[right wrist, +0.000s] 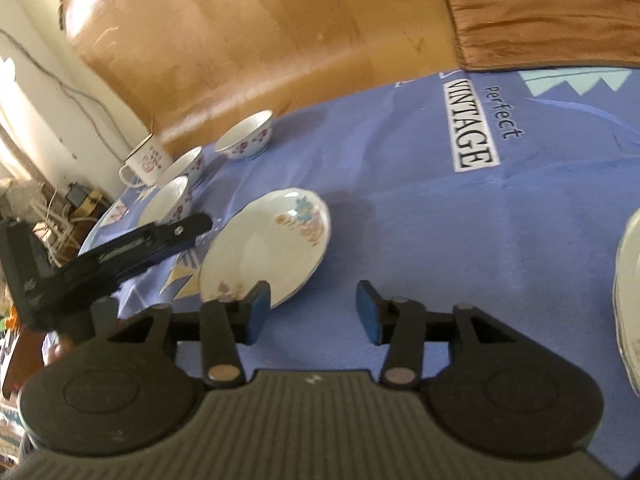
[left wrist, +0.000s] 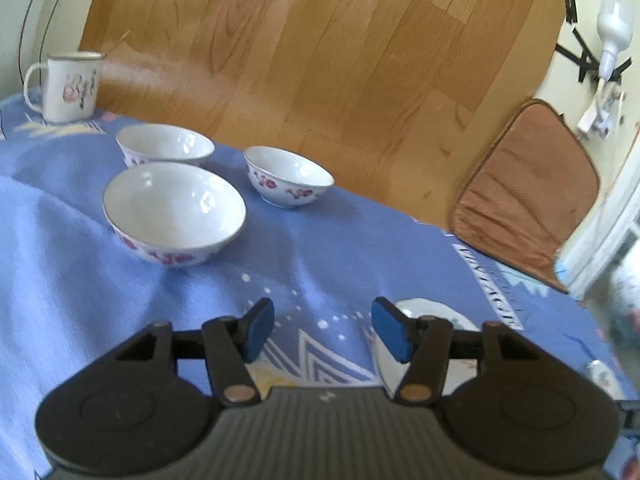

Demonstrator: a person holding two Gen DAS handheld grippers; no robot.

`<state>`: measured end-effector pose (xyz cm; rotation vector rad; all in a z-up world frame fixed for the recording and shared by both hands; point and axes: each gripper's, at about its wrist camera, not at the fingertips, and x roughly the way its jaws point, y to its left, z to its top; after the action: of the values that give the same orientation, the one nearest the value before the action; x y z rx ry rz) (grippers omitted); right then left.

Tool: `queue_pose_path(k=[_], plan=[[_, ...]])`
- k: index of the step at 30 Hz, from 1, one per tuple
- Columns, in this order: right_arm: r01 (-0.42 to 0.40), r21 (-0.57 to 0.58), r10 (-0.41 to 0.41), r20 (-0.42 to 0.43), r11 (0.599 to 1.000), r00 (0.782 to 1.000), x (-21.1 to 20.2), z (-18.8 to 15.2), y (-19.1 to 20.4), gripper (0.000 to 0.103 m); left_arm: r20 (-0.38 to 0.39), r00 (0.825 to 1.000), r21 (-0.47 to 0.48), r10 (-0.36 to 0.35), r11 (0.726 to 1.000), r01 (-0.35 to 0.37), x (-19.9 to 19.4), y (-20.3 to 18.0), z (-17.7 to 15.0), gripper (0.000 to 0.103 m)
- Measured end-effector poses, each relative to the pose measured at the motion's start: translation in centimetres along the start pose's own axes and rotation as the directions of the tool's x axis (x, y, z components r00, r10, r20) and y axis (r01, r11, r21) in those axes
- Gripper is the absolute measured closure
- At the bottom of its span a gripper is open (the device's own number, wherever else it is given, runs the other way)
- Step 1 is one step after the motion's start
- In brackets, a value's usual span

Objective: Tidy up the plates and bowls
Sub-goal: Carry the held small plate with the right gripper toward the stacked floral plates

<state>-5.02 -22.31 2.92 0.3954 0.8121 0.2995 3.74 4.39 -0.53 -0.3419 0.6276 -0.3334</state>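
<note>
Three white bowls with red flowers stand on the blue cloth: a large near one (left wrist: pixel 174 210), one behind it (left wrist: pixel 165 145) and a smaller one (left wrist: pixel 287 176) to the right. My left gripper (left wrist: pixel 322 330) is open and empty, above the cloth in front of them. A white flowered plate (left wrist: pixel 424 312) lies partly hidden behind its right finger. In the right wrist view that plate (right wrist: pixel 266 246) lies flat, just ahead and left of my open, empty right gripper (right wrist: pixel 310 312). The left gripper (right wrist: pixel 152 240) shows side-on beside the plate. A stack of plates (right wrist: pixel 630 288) is at the right edge.
A white enamel mug (left wrist: pixel 68 86) stands at the cloth's far left corner, also in the right wrist view (right wrist: pixel 146 160). A brown cushion (left wrist: pixel 528 188) lies on the wooden floor (left wrist: pixel 320 60) past the cloth's far edge. Cables run along the wall at left.
</note>
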Motion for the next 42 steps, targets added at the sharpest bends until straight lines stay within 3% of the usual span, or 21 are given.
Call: queue_pose_path(k=[5, 12, 15, 18, 29, 35, 37, 42], plan=[[-0.011, 0.039, 0.011, 0.008, 0.999, 1.0, 0.5, 0.5, -0.8, 0.053, -0.033, 0.994, -0.063, -0.105, 0.993, 0.103, -0.4, 0.5, -0.6, 0.041], [-0.047, 0.058, 0.047, 0.003, 0.997, 0.999, 2.1, 1.1, -0.5, 0.053, -0.044, 0.998, -0.044, -0.05, 0.998, 0.048, -0.1, -0.5, -0.9, 0.041], [-0.054, 0.027, 0.054, -0.014, 0.998, 0.998, 2.9, 1.1, 0.3, 0.075, -0.038, 0.999, -0.005, -0.015, 1.0, 0.015, -0.1, -1.3, -1.2, 0.042], [-0.006, -0.039, 0.006, -0.007, 0.999, 1.0, 3.1, 0.7, 1.0, 0.083, -0.034, 0.999, 0.02, -0.002, 1.0, 0.003, -0.2, -1.7, -1.3, 0.042], [-0.012, -0.122, 0.013, 0.0, 0.992, 1.0, 1.4, -0.9, 2.0, 0.082, -0.034, 0.999, -0.016, -0.02, 1.0, 0.02, -0.5, -0.9, -1.0, 0.037], [-0.072, -0.053, 0.07, -0.048, 0.996, 0.996, 1.0, -1.5, 1.2, 0.074, -0.033, 0.999, -0.014, -0.02, 1.0, 0.02, -0.4, -1.0, -1.0, 0.037], [-0.08, 0.012, 0.08, -0.031, 0.997, 0.996, 0.8, -1.3, 0.3, 0.07, -0.033, 0.999, -0.014, -0.019, 1.0, 0.019, -0.4, -1.0, -1.0, 0.037], [-0.047, 0.037, 0.047, 0.012, 0.998, 0.999, 0.0, -0.9, -0.5, 0.07, -0.03, 0.999, -0.013, -0.018, 1.0, 0.017, -0.5, -1.0, -1.0, 0.038]])
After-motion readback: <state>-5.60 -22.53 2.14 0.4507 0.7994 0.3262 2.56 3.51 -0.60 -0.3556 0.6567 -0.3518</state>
